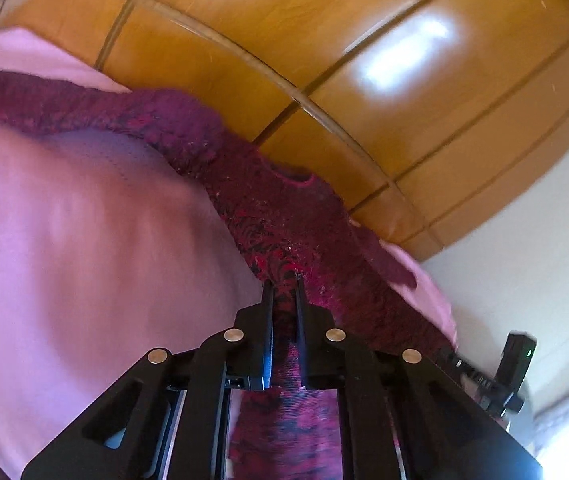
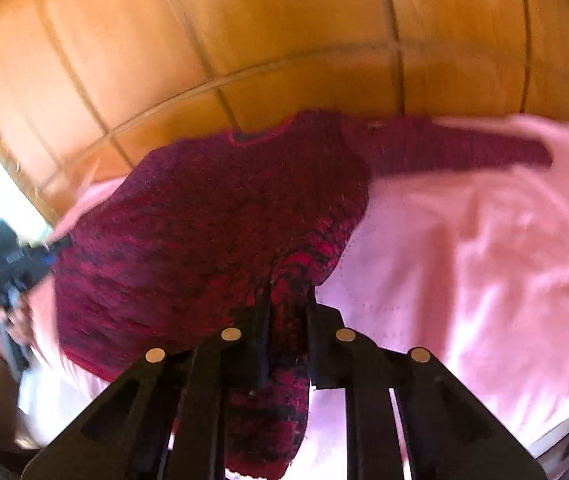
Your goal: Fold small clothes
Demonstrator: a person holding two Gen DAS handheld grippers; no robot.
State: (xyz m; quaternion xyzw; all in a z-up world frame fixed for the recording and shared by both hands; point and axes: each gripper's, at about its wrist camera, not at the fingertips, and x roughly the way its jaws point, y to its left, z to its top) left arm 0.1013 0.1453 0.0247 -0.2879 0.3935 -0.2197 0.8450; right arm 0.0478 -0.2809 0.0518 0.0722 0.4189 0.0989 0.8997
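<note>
A dark red and black knitted sweater (image 1: 268, 216) lies spread on a pink bedsheet (image 1: 84, 240). One sleeve stretches away to the upper left in the left wrist view. My left gripper (image 1: 284, 284) is shut on a fold of the sweater's lower edge, and the knit runs back between its fingers. In the right wrist view the sweater (image 2: 204, 220) shows its neckline at the top and one sleeve out to the right. My right gripper (image 2: 288, 288) is shut on another bunch of its hem. The left gripper's tip (image 2: 50, 254) meets the sweater's left edge there.
A glossy wooden wardrobe (image 1: 364, 60) stands close behind the bed (image 2: 484, 260). A white wall (image 1: 544, 240) is at the right of the left wrist view. A person's hand (image 2: 20, 320) grips the left tool. The right gripper's black body (image 1: 512, 364) shows beside the bed's edge.
</note>
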